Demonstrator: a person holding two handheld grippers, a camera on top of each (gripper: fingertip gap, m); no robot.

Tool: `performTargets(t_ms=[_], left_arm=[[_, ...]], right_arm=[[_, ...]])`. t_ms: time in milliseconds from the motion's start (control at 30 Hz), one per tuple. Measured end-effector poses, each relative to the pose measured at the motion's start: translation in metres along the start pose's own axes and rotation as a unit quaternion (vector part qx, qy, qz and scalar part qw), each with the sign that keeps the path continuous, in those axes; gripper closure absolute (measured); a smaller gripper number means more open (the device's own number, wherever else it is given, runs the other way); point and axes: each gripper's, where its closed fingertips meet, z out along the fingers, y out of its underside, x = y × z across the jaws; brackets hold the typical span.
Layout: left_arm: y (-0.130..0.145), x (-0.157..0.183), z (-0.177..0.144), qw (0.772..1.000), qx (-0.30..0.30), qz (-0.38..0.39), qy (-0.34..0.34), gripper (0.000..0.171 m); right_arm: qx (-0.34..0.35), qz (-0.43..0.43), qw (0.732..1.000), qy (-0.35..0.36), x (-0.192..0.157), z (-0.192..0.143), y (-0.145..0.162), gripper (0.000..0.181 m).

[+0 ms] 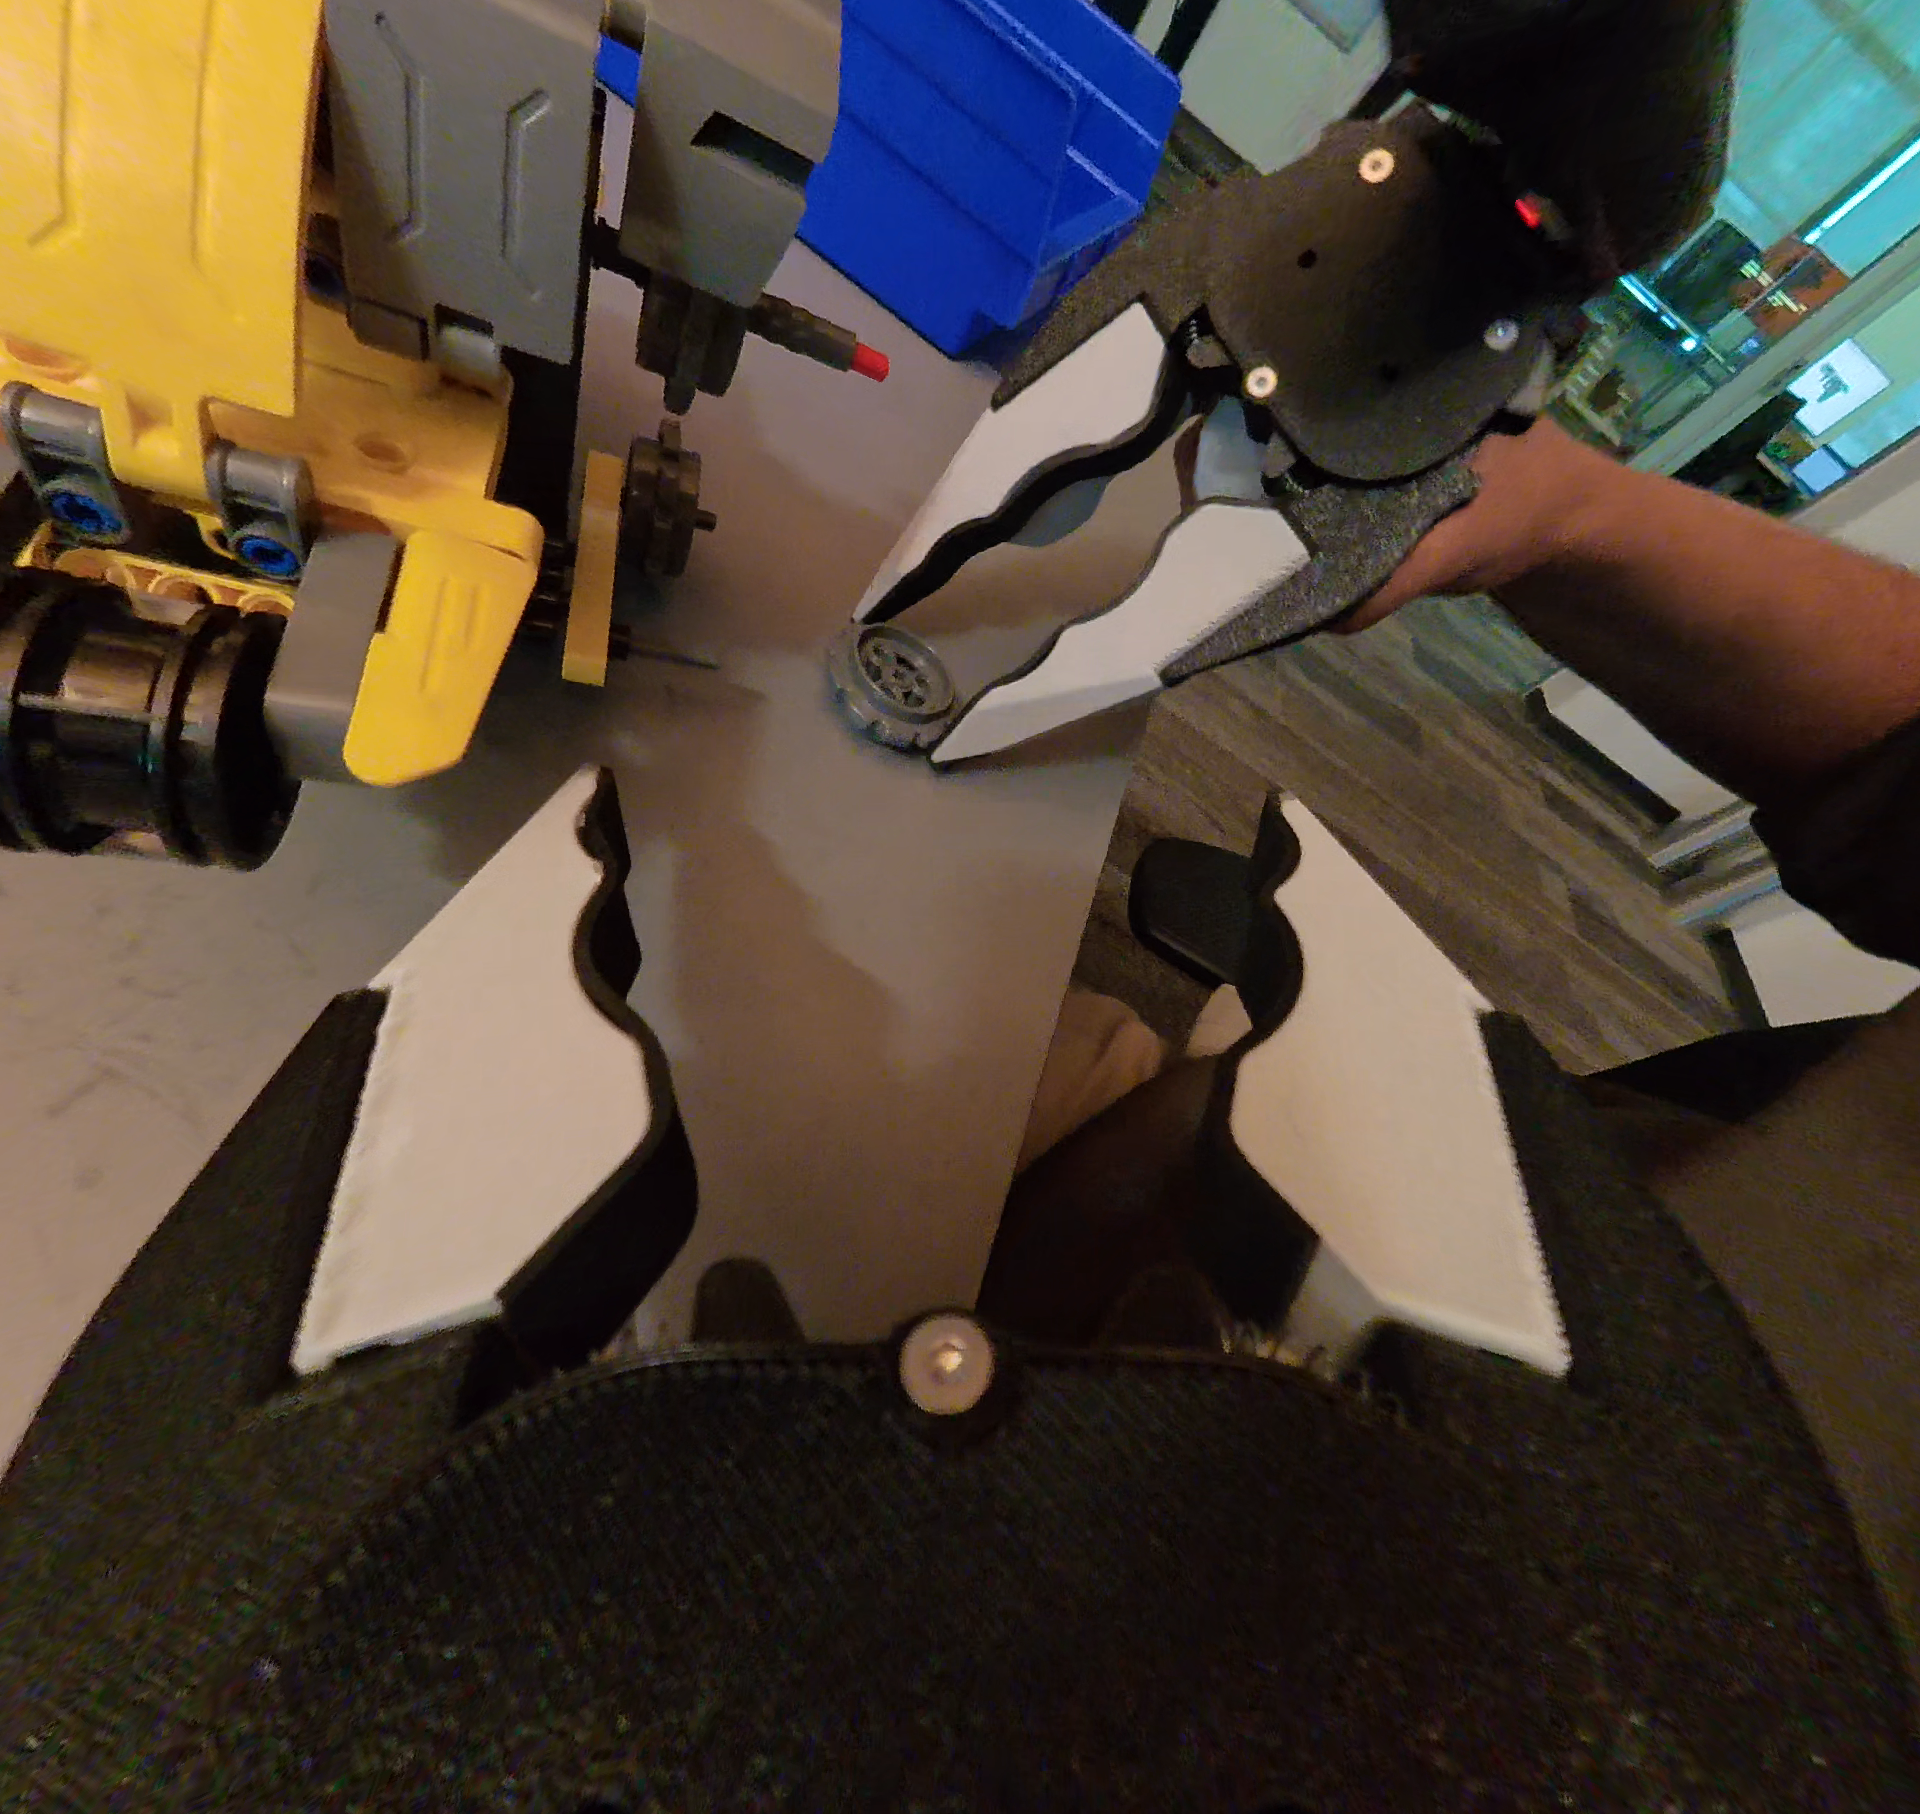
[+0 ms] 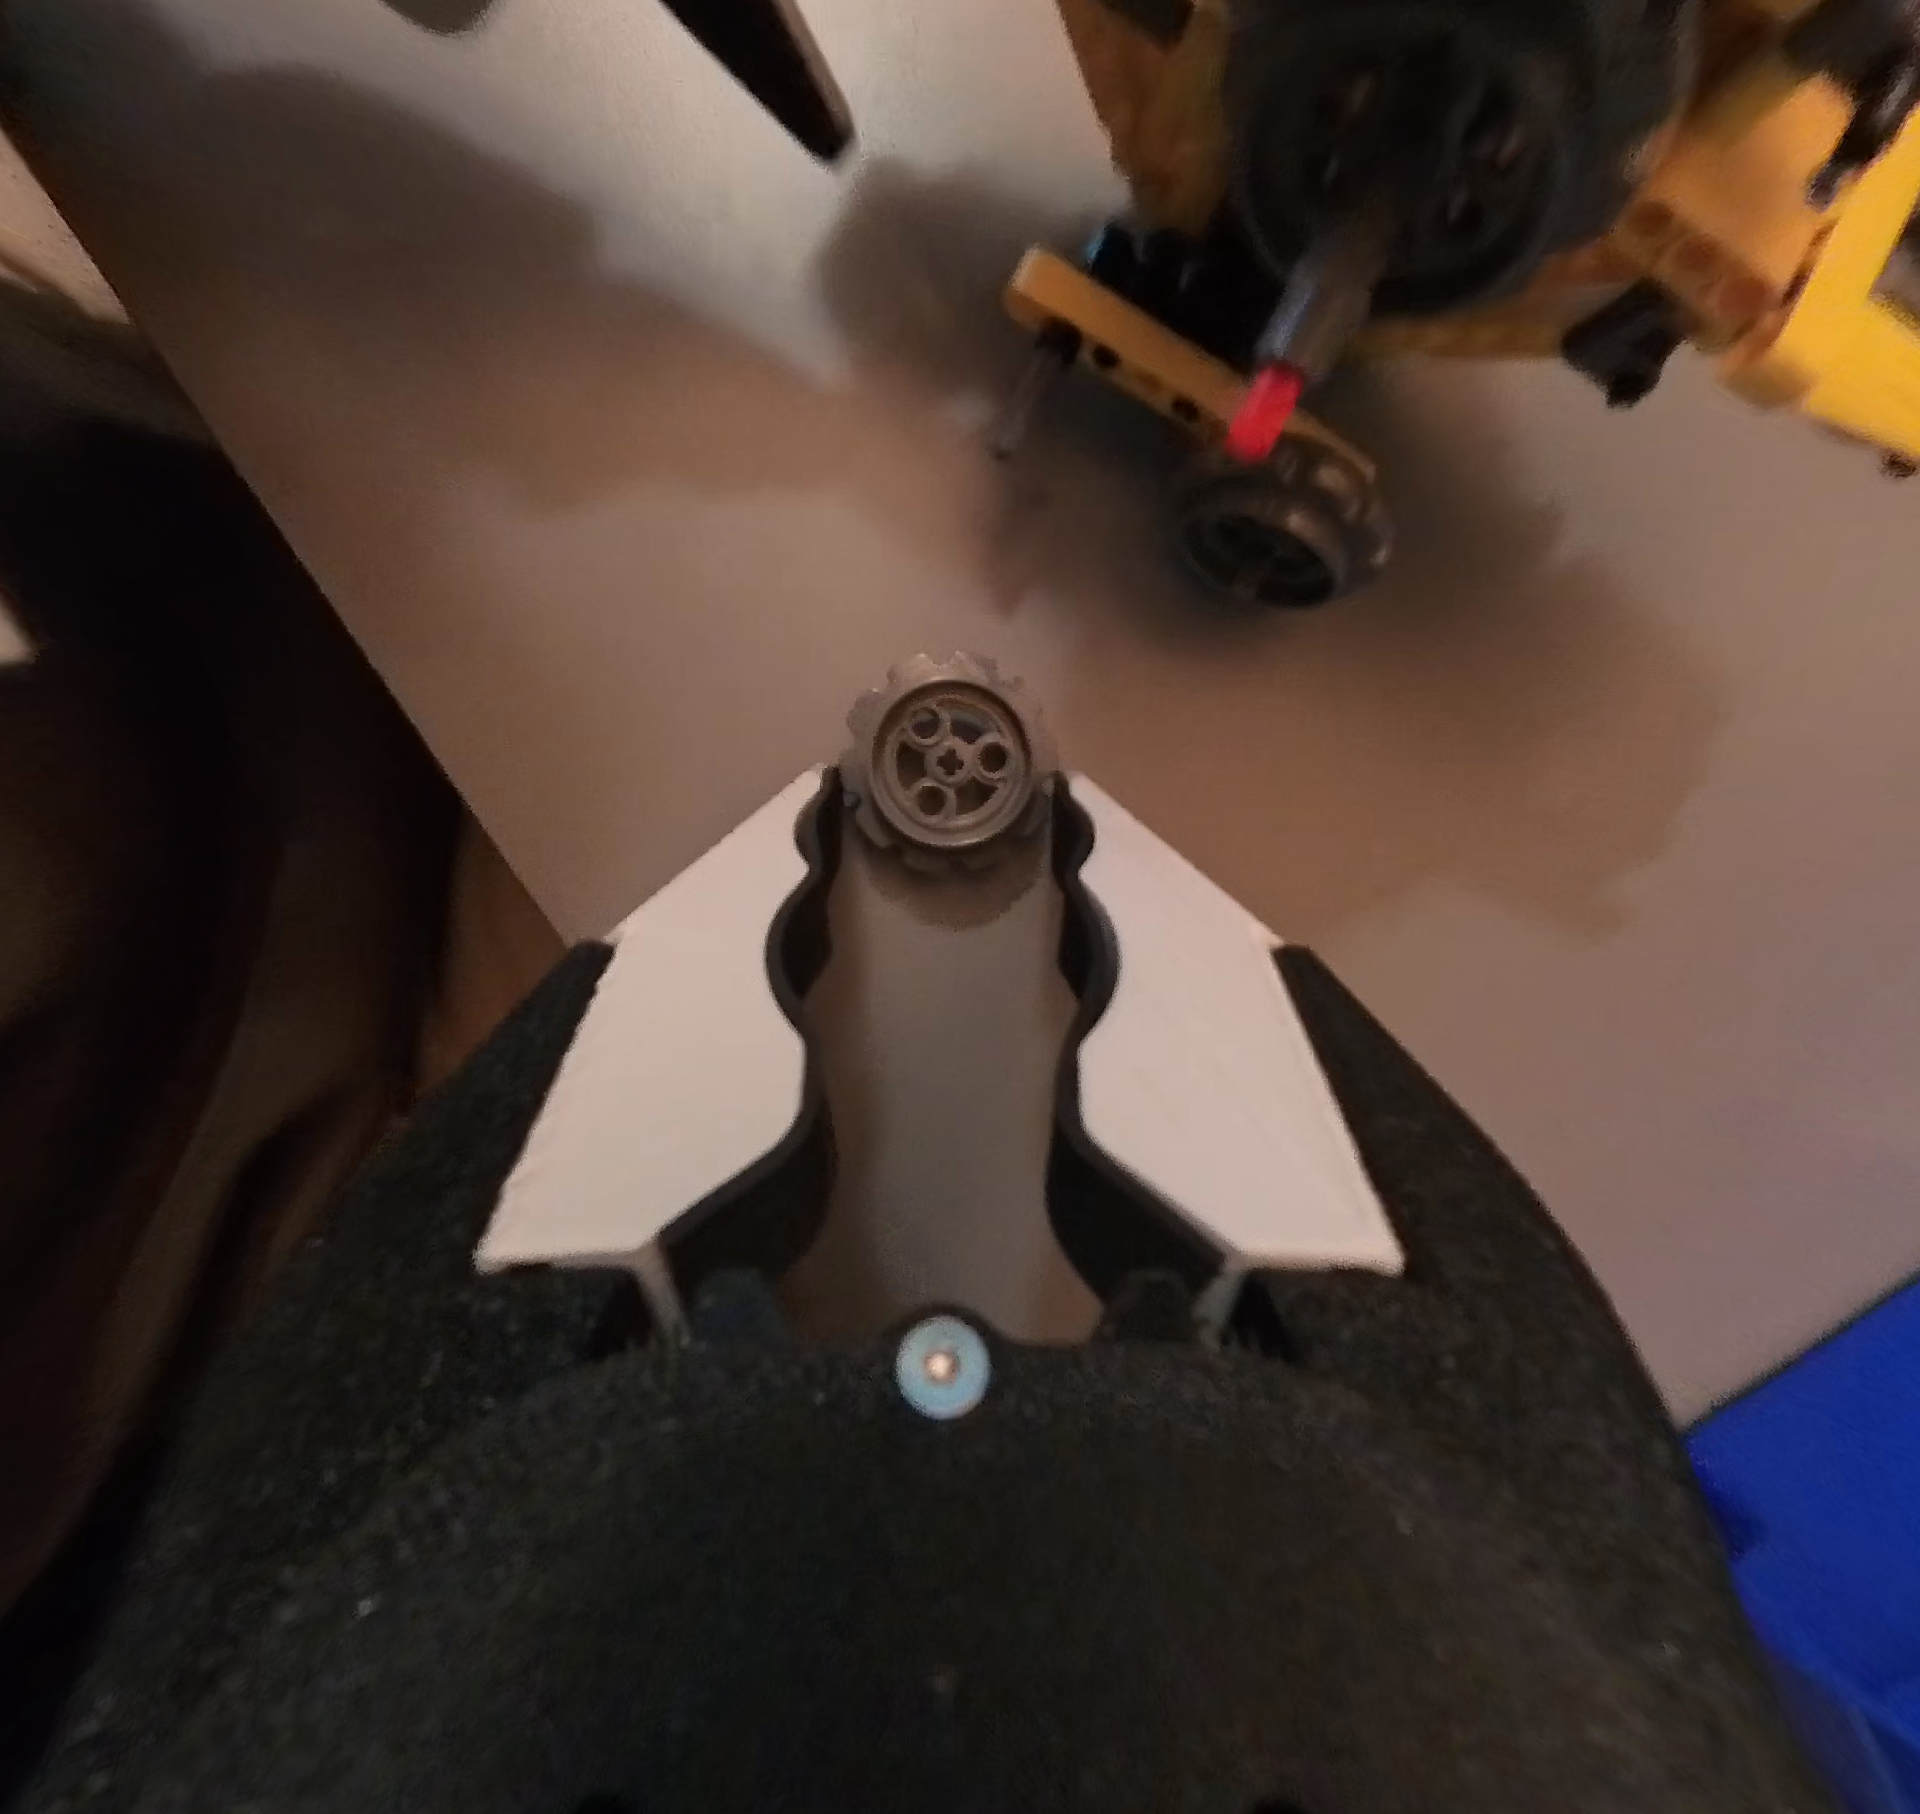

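A small grey gear wheel (image 2: 951, 765) lies flat on the grey table (image 2: 623, 414). My right gripper (image 2: 945, 779) has its two white fingertips against the gear's sides, shut on it. The left wrist view shows the same gear (image 1: 891, 689) between the right gripper's fingertips (image 1: 902, 686), held by a person's hand (image 1: 1507, 517). My left gripper (image 1: 940, 793) is wide open and empty, just in front of the gear. A yellow and grey toy vehicle (image 1: 260, 258) stands to its left; it also shows blurred in the right wrist view (image 2: 1507, 154).
A blue bin (image 1: 956, 123) stands behind the vehicle and shows at the lower right of the right wrist view (image 2: 1818, 1473). A black axle with a red tip (image 1: 868, 362) juts from the vehicle. The table's edge (image 1: 1081, 933) runs close beside the gear, with wood floor (image 1: 1403, 829) beyond. Tip to tip, the grippers are about 9 centimetres apart.
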Motion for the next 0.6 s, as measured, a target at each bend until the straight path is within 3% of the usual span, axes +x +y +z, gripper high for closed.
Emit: performTargets(t_ms=[133,267,467,600], left_arm=[[-0.005,0.004,0.004,1.0,0.01,-0.004,0.021,0.05],[-0.004,0.004,0.012,1.0,-0.004,0.001,0.018,0.044],[-0.006,-0.01,0.021,0.999,-0.017,0.029,-0.037,0.04],[-0.004,-0.016,0.025,0.998,-0.027,0.025,-0.056,0.04]], right_arm=[[0.127,-0.092,0.984,0.086,0.0,-0.002,-0.028,0.142],[0.173,-0.185,0.951,0.179,0.01,-0.004,-0.042,0.142],[0.205,-0.289,0.913,0.203,0.011,0.003,-0.051,0.141],[0.216,-0.32,0.901,0.196,0.008,0.007,-0.054,0.141]])
